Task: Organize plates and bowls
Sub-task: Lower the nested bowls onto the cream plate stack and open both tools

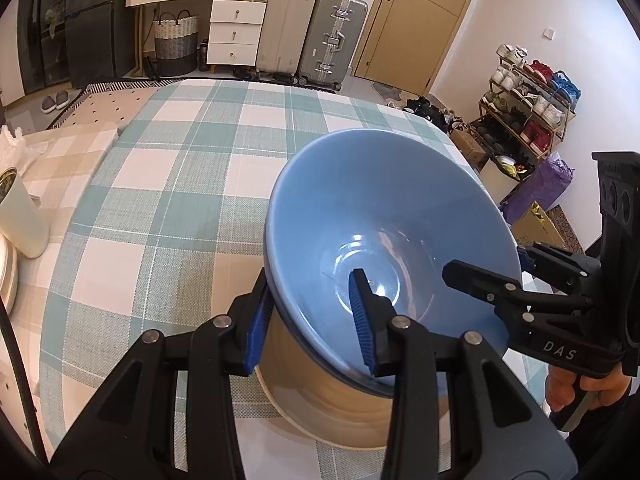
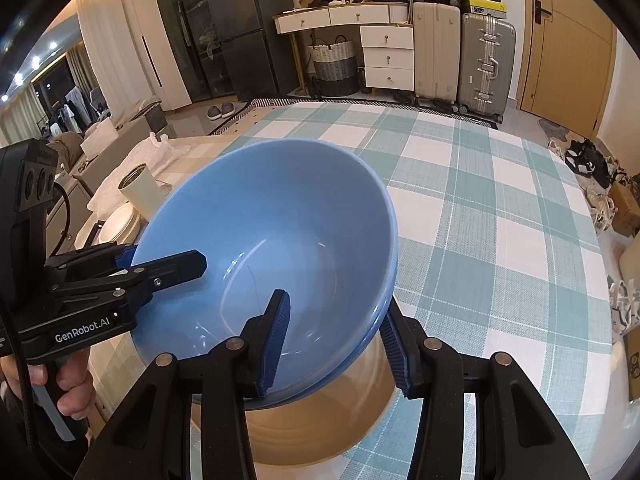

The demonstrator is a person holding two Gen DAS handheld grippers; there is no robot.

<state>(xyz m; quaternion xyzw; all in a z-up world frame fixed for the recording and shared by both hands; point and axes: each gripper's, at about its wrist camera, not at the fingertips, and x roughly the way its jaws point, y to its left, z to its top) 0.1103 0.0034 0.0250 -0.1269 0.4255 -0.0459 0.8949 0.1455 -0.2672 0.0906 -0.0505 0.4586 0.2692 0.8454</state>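
A blue bowl sits nested in a second blue bowl, both over a beige plate on the checked tablecloth. My left gripper straddles the bowl's near-left rim, one finger inside and one outside, with a gap showing, so it looks open. My right gripper straddles the opposite rim of the blue bowl the same way, above the beige plate. Each gripper shows in the other's view, the right gripper at the right and the left gripper at the left.
A cream cup and a stack of white plates stand at the table's left side. The checked table stretches ahead. Suitcases, drawers and a shoe rack stand on the floor beyond.
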